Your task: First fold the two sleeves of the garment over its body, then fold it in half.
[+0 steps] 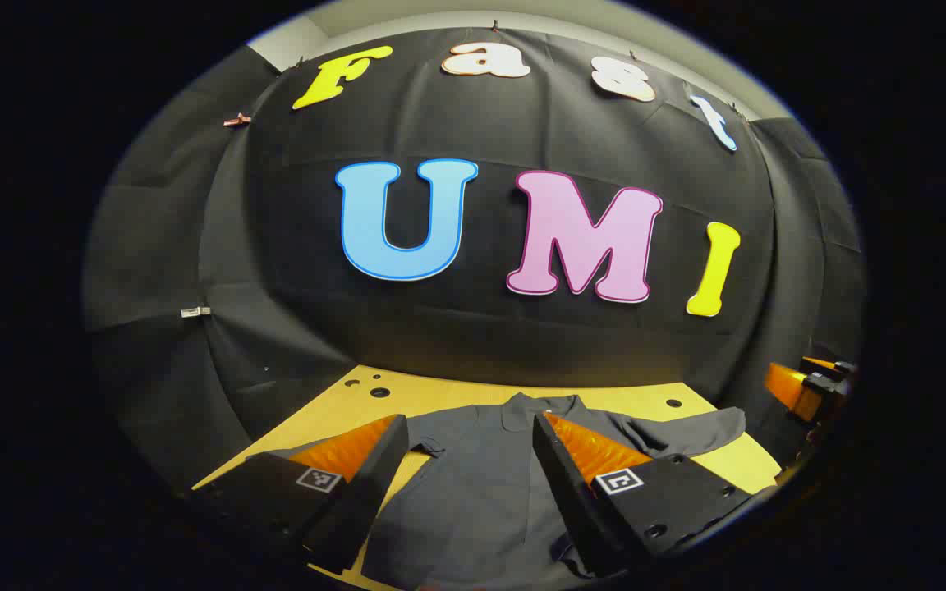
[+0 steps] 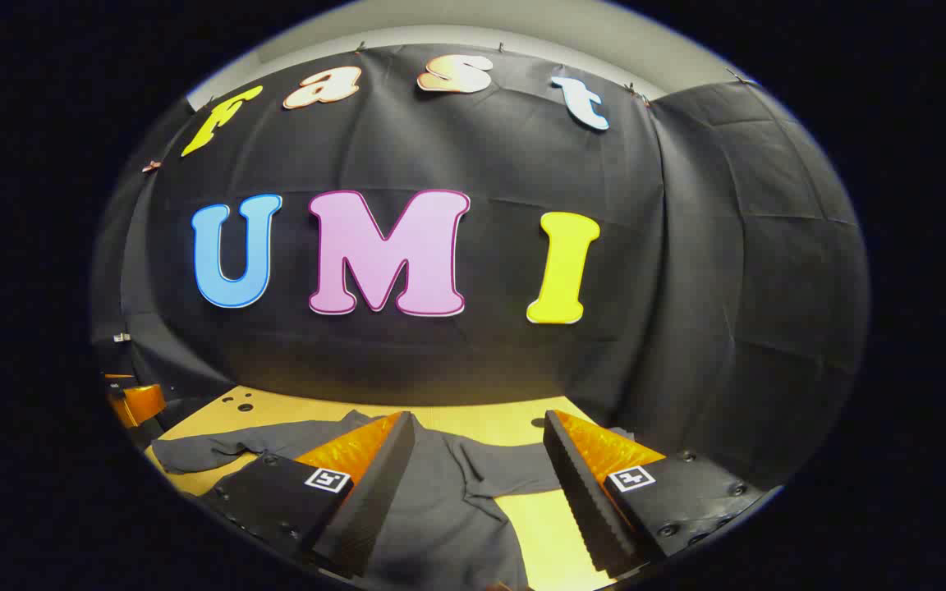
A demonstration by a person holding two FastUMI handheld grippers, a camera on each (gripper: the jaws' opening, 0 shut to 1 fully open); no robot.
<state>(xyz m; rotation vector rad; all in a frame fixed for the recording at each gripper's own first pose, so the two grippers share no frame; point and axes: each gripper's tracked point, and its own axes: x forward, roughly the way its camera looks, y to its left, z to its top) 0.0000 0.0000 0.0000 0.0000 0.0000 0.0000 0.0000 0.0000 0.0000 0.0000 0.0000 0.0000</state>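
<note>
Grey garment [image 1: 481, 492]: one, flat, two sleeves spread | wooden table [image 1: 440, 398]: one | left claw [image 1: 469, 435] apart | right claw [image 2: 479, 431] apart

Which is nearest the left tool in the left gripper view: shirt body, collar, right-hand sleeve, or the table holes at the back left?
1. Shirt body, between the open fingers of the left tool.
2. Collar, just ahead.
3. Sleeve, spread out to the right; close to the collar's rank.
4. Table holes, far back left.
</note>
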